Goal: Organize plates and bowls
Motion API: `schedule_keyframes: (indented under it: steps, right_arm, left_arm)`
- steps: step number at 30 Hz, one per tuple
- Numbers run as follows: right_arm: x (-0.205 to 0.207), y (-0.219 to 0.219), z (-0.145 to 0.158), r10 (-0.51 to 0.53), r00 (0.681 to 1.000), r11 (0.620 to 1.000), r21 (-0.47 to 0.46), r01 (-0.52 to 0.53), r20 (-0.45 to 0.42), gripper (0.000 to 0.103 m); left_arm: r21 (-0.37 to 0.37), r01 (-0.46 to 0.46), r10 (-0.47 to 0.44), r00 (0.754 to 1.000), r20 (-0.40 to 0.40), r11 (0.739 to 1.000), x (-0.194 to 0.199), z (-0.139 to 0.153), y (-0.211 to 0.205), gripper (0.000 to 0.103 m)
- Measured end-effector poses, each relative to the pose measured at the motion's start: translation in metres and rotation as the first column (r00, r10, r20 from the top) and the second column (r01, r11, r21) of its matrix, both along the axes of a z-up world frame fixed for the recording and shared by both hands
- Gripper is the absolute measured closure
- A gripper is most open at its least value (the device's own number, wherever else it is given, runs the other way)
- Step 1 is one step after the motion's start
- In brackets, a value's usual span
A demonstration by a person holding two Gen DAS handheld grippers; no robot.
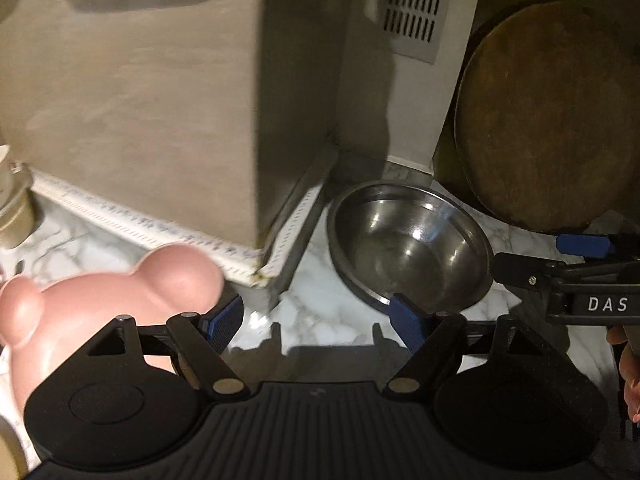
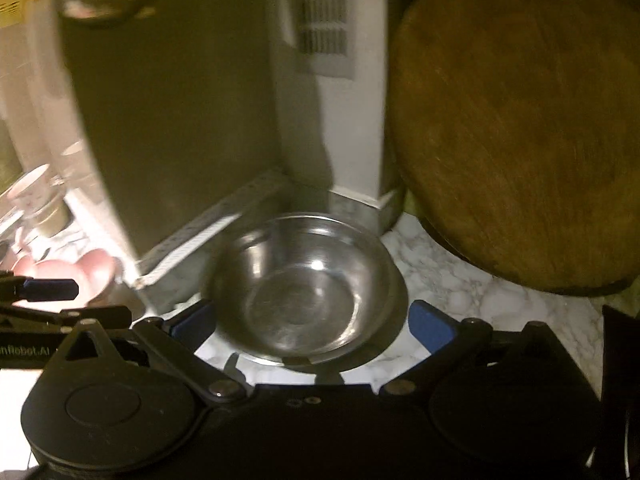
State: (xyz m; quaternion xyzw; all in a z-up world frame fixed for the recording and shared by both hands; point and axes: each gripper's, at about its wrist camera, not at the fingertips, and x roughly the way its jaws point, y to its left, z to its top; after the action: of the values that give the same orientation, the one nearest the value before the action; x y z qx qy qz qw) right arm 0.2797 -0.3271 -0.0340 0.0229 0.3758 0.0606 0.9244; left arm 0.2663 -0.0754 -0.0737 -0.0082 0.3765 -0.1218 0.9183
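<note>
While both tools point down at the marbled surface (image 1: 320, 312), neither holds anything. Left hand-held gripper (image 1: 316, 320): jaws wide apart, blue pads (image 1: 224, 320) clear, only bare surface between them. Its right pad overlaps the near rim of the steel bowl (image 1: 408, 244) in the left wrist view; cannot tell whether it touches. Its left finger sits in front of a pink bear-shaped dish (image 1: 100, 304), contact also unclear.

Right hand-held gripper (image 2: 312, 324): jaws spread fully, wider than the bowl (image 2: 308, 288). In the right wrist view the bowl's near half lies between the two blue pads (image 2: 432, 328), and both pads look just off the rim, not pressing. From the left wrist view the right tool (image 1: 576, 276) comes in from the right edge, just beside the bowl's right side, with a fingertip of the person's hand (image 1: 628, 364) behind it.

Bowl stands upright and empty on the surface, in the corner by a beige appliance (image 1: 160, 100) and a white vented box (image 1: 412, 40). A round wooden board (image 1: 548, 116) leans upright just behind and to the right of the bowl. The pink dish (image 2: 64, 272) lies well to the left. Both views are motion-blurred.
</note>
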Motion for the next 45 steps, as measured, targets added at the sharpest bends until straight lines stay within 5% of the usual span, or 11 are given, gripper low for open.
schedule_keyframes:
  steps: [3,12,20,24,32,45]
  right_arm:
    - [0.018,-0.012,-0.009,-0.015,1.000,1.000,0.002,0.015,-0.027,0.000]
    - [0.067,-0.029,-0.043,-0.068,0.989,0.997,0.028,0.073,-0.128,0.006]
    - [0.084,-0.042,-0.066,-0.113,0.972,0.989,0.071,0.129,-0.204,0.045]
    - [0.085,-0.046,-0.069,-0.118,0.969,0.988,0.073,0.137,-0.218,0.059]
    - [0.083,-0.048,-0.066,-0.126,0.966,0.986,0.077,0.146,-0.224,0.081]
    - [0.048,-0.034,-0.044,-0.126,0.984,0.992,0.009,0.128,-0.129,0.088]
  left_arm:
    - [-0.008,0.013,-0.013,1.000,-0.021,1.000,0.016,-0.008,-0.013,0.009]
    - [-0.026,-0.045,0.043,0.997,-0.059,0.999,0.056,-0.031,-0.034,0.009]
    - [-0.046,-0.061,0.056,0.992,-0.109,0.997,0.074,-0.048,-0.045,0.010]
    - [-0.043,-0.048,0.043,0.992,-0.117,0.998,0.076,-0.050,-0.049,0.037]
    - [-0.052,-0.049,0.040,0.986,-0.160,0.997,0.086,-0.055,-0.050,0.072]
    - [-0.038,-0.011,0.005,0.988,-0.152,0.999,0.071,-0.054,-0.043,0.082]
